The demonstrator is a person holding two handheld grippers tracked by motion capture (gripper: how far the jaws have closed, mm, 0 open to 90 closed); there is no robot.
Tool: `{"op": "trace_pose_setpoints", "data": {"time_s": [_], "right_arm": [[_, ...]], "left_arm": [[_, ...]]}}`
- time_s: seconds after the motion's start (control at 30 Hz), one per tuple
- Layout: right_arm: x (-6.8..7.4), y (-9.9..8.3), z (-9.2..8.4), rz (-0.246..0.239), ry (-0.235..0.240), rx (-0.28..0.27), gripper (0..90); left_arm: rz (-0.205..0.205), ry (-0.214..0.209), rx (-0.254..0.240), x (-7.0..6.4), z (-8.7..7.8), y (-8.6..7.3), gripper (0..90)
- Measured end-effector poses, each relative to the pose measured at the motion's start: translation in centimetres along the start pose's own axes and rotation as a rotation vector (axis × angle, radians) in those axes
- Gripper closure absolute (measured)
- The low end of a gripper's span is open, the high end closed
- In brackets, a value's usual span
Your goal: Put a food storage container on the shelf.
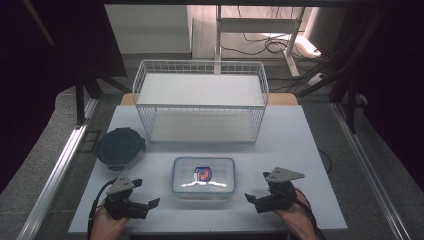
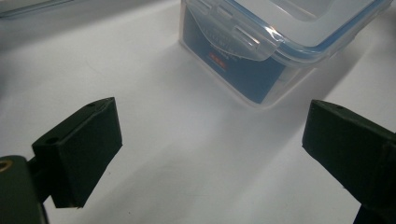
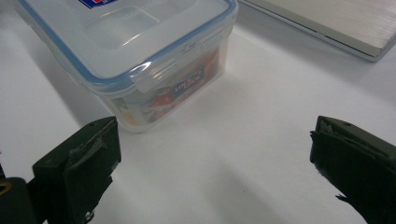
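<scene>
Clear rectangular box [image 1: 203,178] at table [image 1: 300,150] centre, blue-rimmed snap lid shut, red-blue label on top, printed packets inside. At its 8 o'clock, left gripper [image 1: 150,204] spread wide, holding nothing; at 4 o'clock, right gripper [image 1: 250,198] likewise.

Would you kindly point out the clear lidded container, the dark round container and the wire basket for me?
clear lidded container [image 1: 203,175], high view, on the middle of its lid.
dark round container [image 1: 120,146], high view, on the centre of its lid.
wire basket [image 1: 200,106], high view, on its front top rim.
</scene>
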State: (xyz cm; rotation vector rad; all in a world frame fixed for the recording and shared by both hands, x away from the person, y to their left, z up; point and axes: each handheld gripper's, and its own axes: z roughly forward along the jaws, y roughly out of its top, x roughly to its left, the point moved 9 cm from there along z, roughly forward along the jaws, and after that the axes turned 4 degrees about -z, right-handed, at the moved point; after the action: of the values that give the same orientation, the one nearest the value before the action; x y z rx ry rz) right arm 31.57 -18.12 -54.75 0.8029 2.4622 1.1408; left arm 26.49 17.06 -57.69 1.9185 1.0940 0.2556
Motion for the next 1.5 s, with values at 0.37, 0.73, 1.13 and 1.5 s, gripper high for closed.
{"op": "trace_pose_setpoints", "data": {"time_s": [0.37, 0.73, 1.13, 1.5], "right_arm": [[0.0, 0.1, 0.0, -0.016, -0.005, -0.007, 1.9], [0.7, 1.7, 0.8, -0.006, 0.036, -0.035, 1.9], [0.9, 3.9, 2.6, 0.023, 0.049, -0.021, 1.9], [1.3, 5.3, 4.8, 0.032, 0.084, 0.010, 0.0]], "left_arm": [[0.007, 0.010, 0.004, 0.2, 0.1, -0.1, 4.9], [0.001, -0.047, -0.002, -0.7, 0.9, 1.7, 4.3], [-0.009, -0.100, 0.004, -0.9, 2.8, 4.8, 4.7], [-0.009, -0.148, 0.074, -1.5, 5.7, 6.9, 2.4]]}}
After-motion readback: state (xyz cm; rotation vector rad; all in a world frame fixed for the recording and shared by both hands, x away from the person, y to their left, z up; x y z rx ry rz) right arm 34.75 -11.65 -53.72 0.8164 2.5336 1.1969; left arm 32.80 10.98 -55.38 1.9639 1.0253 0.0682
